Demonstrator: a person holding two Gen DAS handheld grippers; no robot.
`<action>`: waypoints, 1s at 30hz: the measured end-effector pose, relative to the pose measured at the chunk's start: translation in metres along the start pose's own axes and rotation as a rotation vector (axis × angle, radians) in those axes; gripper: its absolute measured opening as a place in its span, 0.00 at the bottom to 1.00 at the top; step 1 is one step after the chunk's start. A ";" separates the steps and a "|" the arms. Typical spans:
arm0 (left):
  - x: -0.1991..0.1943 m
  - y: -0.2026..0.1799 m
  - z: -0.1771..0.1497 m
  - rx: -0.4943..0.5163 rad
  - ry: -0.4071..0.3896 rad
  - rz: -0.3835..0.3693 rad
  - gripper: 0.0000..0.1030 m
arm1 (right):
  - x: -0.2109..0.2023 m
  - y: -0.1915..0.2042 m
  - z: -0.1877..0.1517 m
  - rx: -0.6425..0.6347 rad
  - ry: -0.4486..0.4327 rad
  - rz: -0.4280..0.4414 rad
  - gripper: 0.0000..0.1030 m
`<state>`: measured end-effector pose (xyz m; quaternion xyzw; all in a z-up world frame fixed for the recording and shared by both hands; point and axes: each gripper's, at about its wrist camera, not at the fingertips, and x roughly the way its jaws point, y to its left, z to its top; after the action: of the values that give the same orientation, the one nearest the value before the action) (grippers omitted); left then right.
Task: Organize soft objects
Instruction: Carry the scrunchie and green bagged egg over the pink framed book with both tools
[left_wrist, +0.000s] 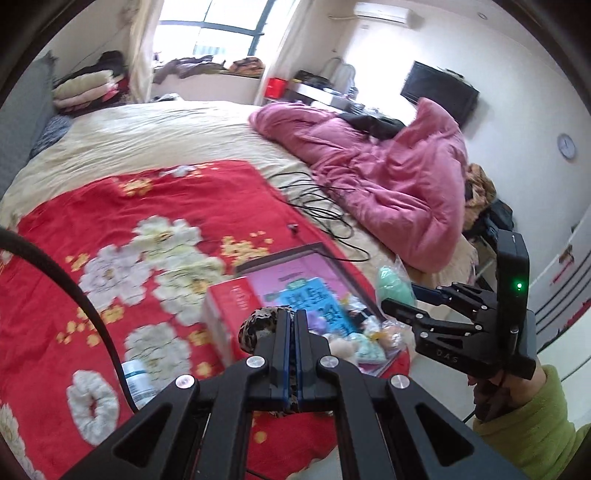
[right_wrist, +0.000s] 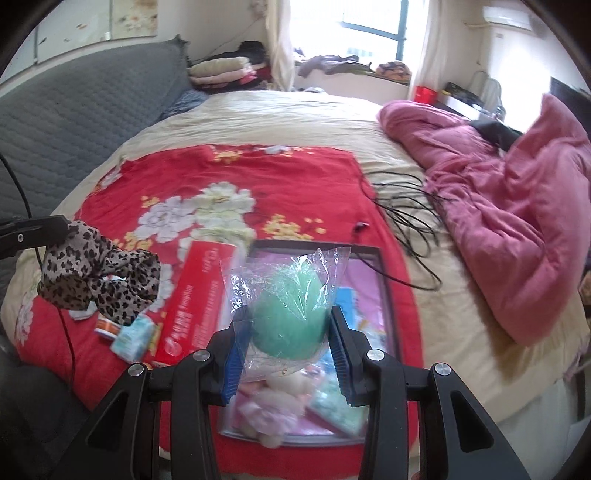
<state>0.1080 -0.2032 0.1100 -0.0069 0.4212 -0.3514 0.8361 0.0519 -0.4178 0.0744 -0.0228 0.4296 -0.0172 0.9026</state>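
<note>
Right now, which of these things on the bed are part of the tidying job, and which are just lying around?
Part of the job:
- leopard-print scrunchie, clamped in the left gripper
- bagged green soft ball, held by the right gripper
- tray with small plush pieces

Just lying about:
- red box
- black cable
- pink duvet
- small bottle

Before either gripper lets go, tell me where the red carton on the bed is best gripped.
Grip the red carton across its narrow width near the middle, coming from above. It lies flat on the blanket with long parallel edges, and the tray crowds one side.
</note>
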 end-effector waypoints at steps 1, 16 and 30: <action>0.007 -0.008 0.001 0.007 0.006 -0.011 0.02 | -0.001 -0.006 -0.002 0.009 0.002 -0.002 0.41; 0.107 -0.068 -0.001 0.061 0.088 -0.099 0.02 | 0.012 -0.052 -0.022 0.059 0.029 -0.006 0.41; 0.169 -0.067 -0.037 0.118 0.216 -0.043 0.02 | 0.056 -0.059 -0.037 0.065 0.100 0.020 0.41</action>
<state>0.1106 -0.3435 -0.0117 0.0710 0.4872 -0.3920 0.7771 0.0580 -0.4810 0.0109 0.0117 0.4738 -0.0234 0.8803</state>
